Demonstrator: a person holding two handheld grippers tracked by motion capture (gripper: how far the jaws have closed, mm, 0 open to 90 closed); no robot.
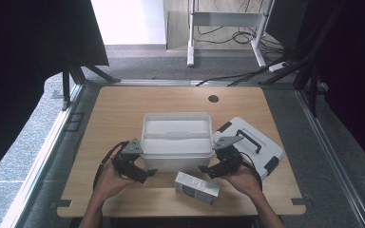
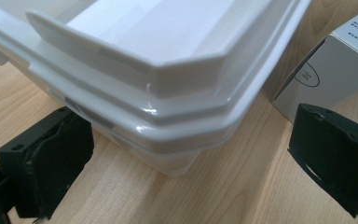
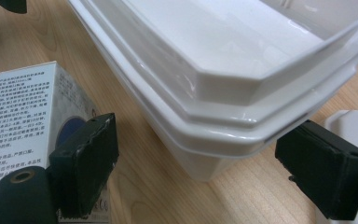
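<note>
White bin (image 1: pixel 177 137), open top, sits mid-table with your two grippers at its near corners. In the left gripper view the bin's (image 2: pixel 168 93) near corner lies between the jaws and just ahead of them, rim above pad level, no pad touching plastic. Same story in the right gripper view: the bin's (image 3: pixel 223 107) other near corner hangs between the jaws, a bit ahead, clear gaps both sides.

Step in hand, as I read it: you're lining up on the bin, or passing it on the way to the box. No grasp made. Left gripper (image 1: pixel 140 175) stands wide open with nothing in it; right gripper (image 1: pixel 208 171) is wide too, nothing held.

The small printed carton (image 1: pixel 197 187) lies on its side on the table just near of the bin, between your hands. In the right gripper view the carton (image 3: pixel 23 140) sits right behind the left-hand pad, touching or nearly so, can't tell which. In the left gripper view the carton (image 2: pixel 326 65) is beyond the right-hand pad, apart from it.

Next move, my guess: carton goes into the bin. That calls for swinging the right gripper off the bin corner, straddling the carton across its narrow faces, then closing. Watch the bin wall, it's close and a pad could nudge it.

The lid (image 1: pixel 249 145) with black handle lies flat past the right gripper, partly tucked against the bin's right side. Table (image 1: pixel 123 104) is light wood.
</note>
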